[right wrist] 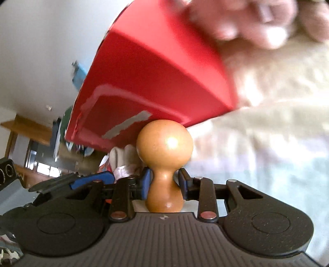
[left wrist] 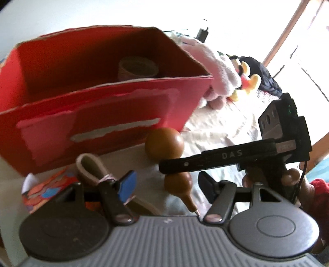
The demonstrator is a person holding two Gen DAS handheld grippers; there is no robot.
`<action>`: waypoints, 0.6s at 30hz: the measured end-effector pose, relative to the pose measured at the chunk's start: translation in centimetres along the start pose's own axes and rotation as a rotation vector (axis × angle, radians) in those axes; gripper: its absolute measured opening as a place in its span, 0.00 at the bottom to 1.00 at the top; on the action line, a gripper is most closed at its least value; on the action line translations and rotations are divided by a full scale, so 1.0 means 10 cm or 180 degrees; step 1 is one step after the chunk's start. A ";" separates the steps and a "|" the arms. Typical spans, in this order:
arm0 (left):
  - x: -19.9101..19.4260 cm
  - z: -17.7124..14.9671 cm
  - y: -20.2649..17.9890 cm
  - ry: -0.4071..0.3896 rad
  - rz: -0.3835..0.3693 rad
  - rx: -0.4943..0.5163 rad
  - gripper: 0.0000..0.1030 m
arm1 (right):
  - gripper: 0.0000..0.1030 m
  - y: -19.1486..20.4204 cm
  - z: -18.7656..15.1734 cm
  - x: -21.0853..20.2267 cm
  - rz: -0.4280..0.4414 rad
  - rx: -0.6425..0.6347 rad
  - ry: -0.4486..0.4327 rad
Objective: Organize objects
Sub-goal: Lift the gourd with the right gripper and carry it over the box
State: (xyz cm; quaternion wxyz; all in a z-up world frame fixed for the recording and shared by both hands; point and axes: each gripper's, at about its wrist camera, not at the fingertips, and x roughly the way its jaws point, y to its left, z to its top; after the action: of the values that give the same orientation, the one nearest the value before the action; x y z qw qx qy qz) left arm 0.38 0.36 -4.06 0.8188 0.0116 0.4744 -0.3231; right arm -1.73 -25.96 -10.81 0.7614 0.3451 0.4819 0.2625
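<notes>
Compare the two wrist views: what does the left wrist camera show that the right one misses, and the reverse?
Only the left wrist view shows the red box's open inside with a woven cup in it, the penguin plush behind, and the colourful paper.

Only the right wrist view shows the right gripper with its pads closed on the gourd's waist, and a room with wooden furniture behind.

Both show the red box, the brown gourd, the beige looped strap and pink plush.

Left wrist view looks level, close on the red box [left wrist: 92,92] upper left; right wrist view, rolled sideways, shares box [right wrist: 156,82] and gourd [right wrist: 164,162].
</notes>
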 end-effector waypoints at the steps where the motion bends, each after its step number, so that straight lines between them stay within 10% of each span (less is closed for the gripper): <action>1: 0.04 0.02 -0.05 0.0004 -0.0029 0.0049 0.66 | 0.31 -0.04 0.00 -0.05 -0.0015 0.0034 -0.0039; 18: 0.82 0.09 -0.39 0.0389 -0.0239 0.0225 0.43 | 0.31 -0.29 0.03 -0.39 -0.0068 0.0326 -0.0256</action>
State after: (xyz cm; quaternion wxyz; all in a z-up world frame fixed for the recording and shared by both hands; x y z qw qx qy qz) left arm 1.73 -7.29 -8.88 0.7747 0.0424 0.5119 -0.3688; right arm -2.80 -30.72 -10.87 0.7643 0.3887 0.4673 0.2153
